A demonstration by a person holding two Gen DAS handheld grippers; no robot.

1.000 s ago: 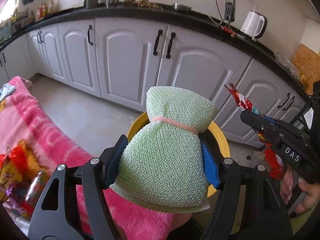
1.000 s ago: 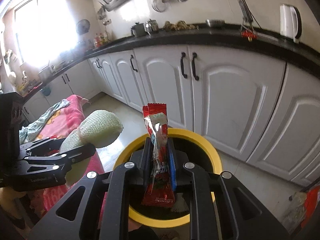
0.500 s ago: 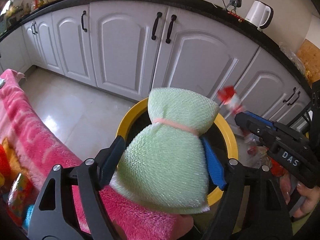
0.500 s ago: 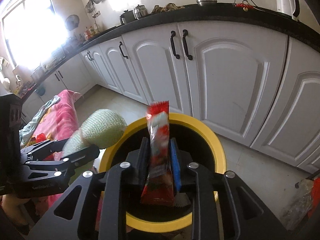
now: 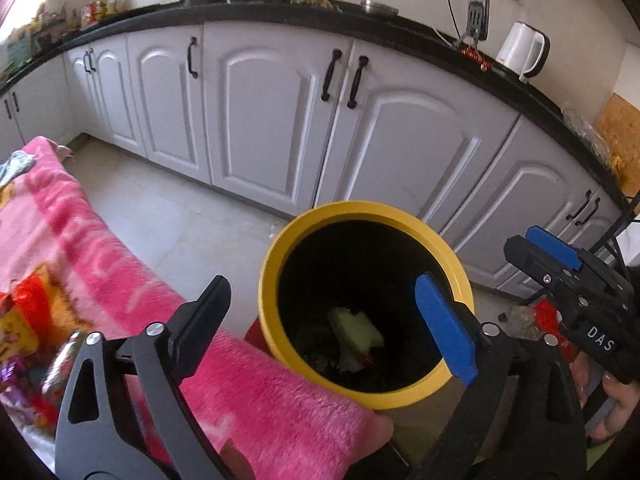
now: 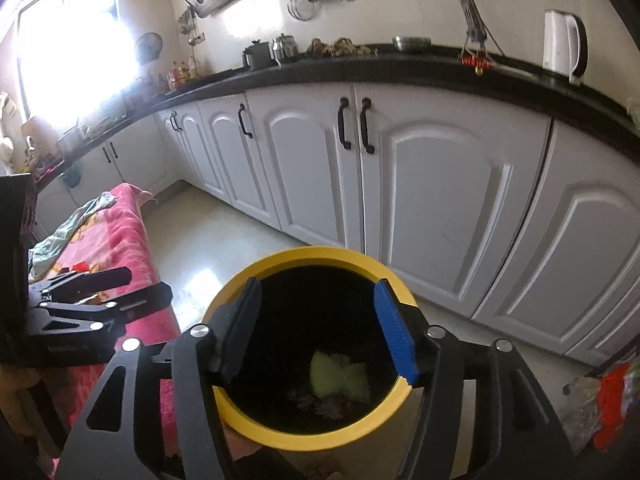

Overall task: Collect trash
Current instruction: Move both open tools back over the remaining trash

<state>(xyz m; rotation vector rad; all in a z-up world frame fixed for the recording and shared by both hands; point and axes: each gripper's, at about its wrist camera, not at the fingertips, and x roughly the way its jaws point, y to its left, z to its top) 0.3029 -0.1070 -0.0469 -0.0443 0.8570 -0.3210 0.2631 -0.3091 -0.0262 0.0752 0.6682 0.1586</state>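
A yellow-rimmed black bin (image 5: 276, 248) stands on the floor beside the pink blanket; it also shows in the right wrist view (image 6: 296, 260). A pale green mesh bag (image 5: 356, 330) lies at its bottom with other scraps, also seen in the right wrist view (image 6: 336, 376). My left gripper (image 5: 324, 320) is open and empty over the bin's mouth. My right gripper (image 6: 316, 332) is open and empty, also above the bin; it shows in the left wrist view (image 5: 560, 264) at the right.
A pink blanket (image 5: 100, 248) covers a surface at the left, with colourful wrappers (image 5: 24, 320) on it. White cabinets (image 5: 280, 120) under a black counter run behind the bin. More litter (image 6: 608, 404) lies on the floor at the right.
Both grippers opened. The green mesh bag dropped from the left gripper and the red wrapper from the right gripper into the bin.
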